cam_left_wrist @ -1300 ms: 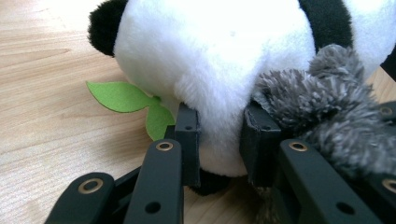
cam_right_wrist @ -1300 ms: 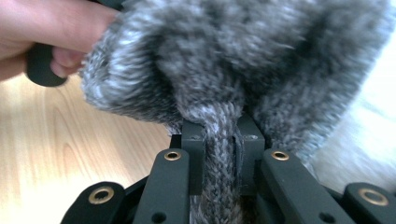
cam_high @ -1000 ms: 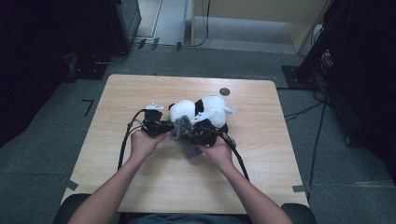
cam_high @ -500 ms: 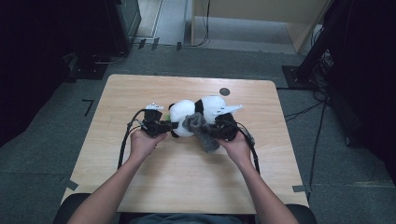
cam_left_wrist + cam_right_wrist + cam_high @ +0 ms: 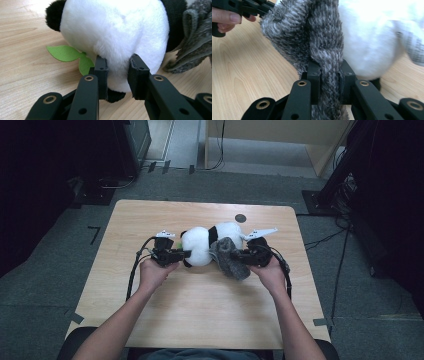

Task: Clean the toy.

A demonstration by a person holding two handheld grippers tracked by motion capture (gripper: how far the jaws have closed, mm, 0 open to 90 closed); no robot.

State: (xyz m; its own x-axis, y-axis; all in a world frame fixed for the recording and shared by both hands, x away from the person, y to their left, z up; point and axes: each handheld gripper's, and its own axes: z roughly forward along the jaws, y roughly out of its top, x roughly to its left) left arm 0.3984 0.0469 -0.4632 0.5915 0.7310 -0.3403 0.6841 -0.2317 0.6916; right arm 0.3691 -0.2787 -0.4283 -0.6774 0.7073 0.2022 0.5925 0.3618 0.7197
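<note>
A black-and-white plush panda [image 5: 205,243] lies on the wooden table [image 5: 200,310] between my two grippers. My left gripper [image 5: 181,254] is shut on the panda's white body [image 5: 112,37], its jaws pinching the plush; a green felt leaf [image 5: 65,53] sticks out beside them. A grey fuzzy cloth [image 5: 229,257] drapes against the panda's right side. My right gripper [image 5: 239,255] is shut on a fold of this grey cloth [image 5: 322,50], with the white plush [image 5: 367,37] just behind it.
A small dark round mark [image 5: 240,218] sits near the table's far edge. Black cables [image 5: 134,270] trail from both grippers toward the person. Dark equipment stands on the floor to the left and right of the table.
My right gripper has moved rightward with the grey cloth, drawing it off to the panda's right side. The left gripper has kept its hold on the panda.
</note>
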